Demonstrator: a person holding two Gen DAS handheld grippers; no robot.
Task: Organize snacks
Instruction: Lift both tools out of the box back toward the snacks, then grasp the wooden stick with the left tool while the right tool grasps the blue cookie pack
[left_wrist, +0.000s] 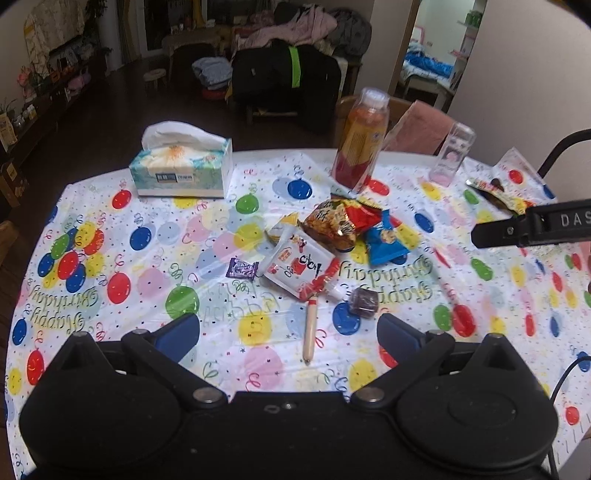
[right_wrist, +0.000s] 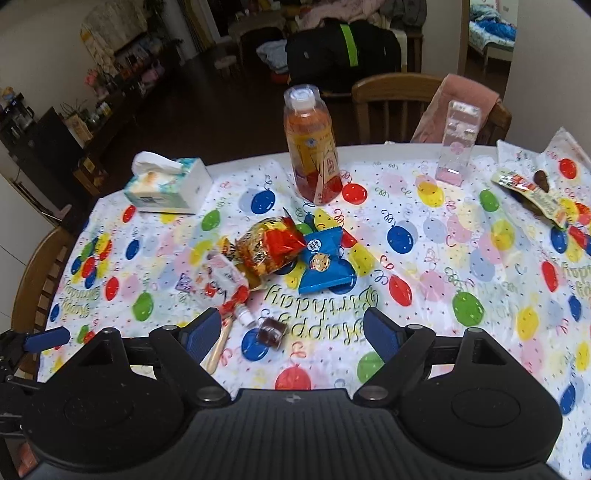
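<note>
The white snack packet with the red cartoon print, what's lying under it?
The white snack packet lies on the balloon tablecloth, overlapping the edge of a yellow-trimmed wrapper behind it. A wooden stick pokes out beneath its red end. Anything else under it is hidden.

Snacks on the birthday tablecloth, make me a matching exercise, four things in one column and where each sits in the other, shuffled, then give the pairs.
Things:
1. tissue box
2. orange bottle
3. blue snack packet
4. clear plastic container

Places:
A. in the middle pile, touching the red and gold bag
B. far left of the table, apart from the pile
C. far right, in front of the chair with the pink cloth
D. upright just behind the pile

Pairs: 1-B, 2-D, 3-A, 4-C
</note>
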